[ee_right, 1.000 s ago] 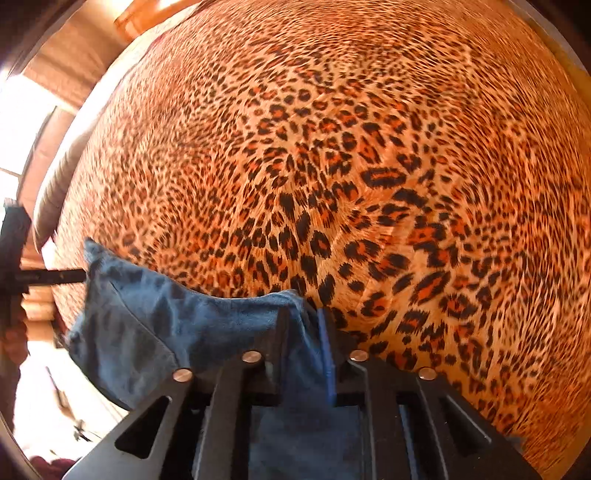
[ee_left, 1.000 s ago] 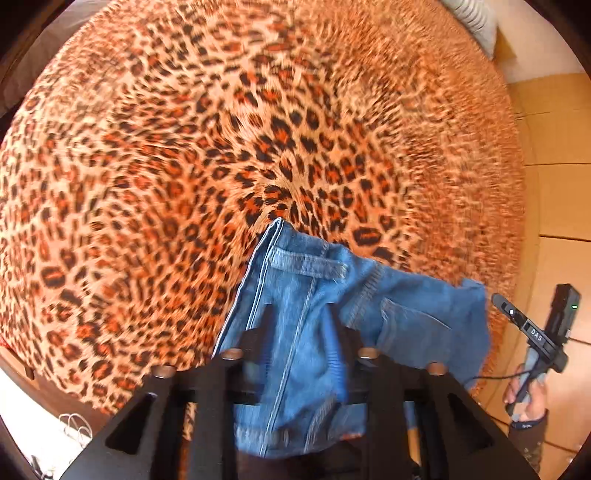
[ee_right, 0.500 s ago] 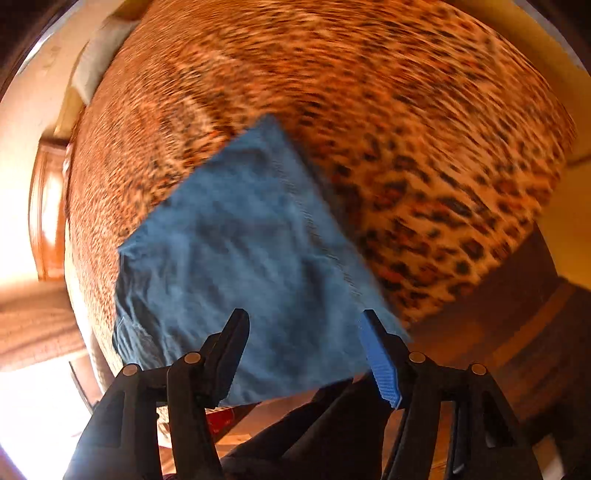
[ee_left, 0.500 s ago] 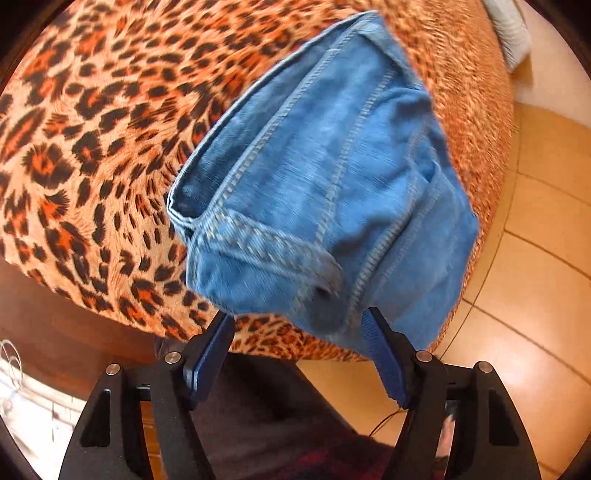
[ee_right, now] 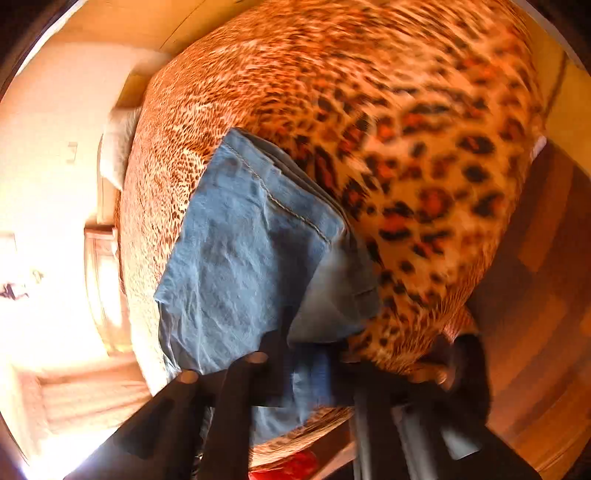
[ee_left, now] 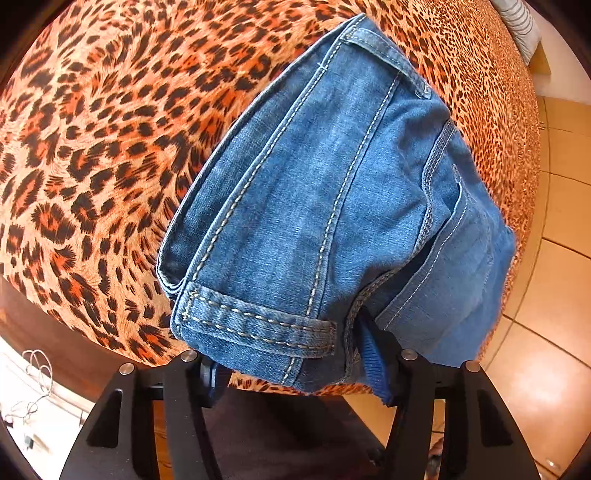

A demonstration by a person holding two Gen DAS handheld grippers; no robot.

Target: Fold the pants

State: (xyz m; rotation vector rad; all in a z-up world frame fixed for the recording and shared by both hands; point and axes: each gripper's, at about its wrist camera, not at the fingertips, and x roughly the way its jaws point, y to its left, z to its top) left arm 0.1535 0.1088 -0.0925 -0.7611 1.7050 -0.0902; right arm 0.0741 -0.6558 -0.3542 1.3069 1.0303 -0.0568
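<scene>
The folded blue jeans (ee_left: 332, 203) lie near the edge of a leopard-print bedspread (ee_left: 92, 147). My left gripper (ee_left: 291, 363) straddles their near waistband corner, its jaws closing with the thick denim bundle between them. The blue pad (ee_left: 373, 354) on the right touches the fold. In the blurred right wrist view the jeans (ee_right: 240, 258) show their paler side. My right gripper (ee_right: 314, 365) is at their near edge with denim between its fingers, and it reads as shut on that edge.
The bed edge runs just in front of both grippers. Tan floor tiles (ee_left: 554, 277) lie right of the bed and a wooden floor (ee_right: 535, 295) on the other side. A pillow (ee_left: 517, 22) sits at the head. White cables (ee_left: 33, 369) lie on the floor.
Both grippers let go of the jeans, opened and drew back. The left has now moved in over the waistband corner and narrowed. The right has rolled and closed in on the near edge.
</scene>
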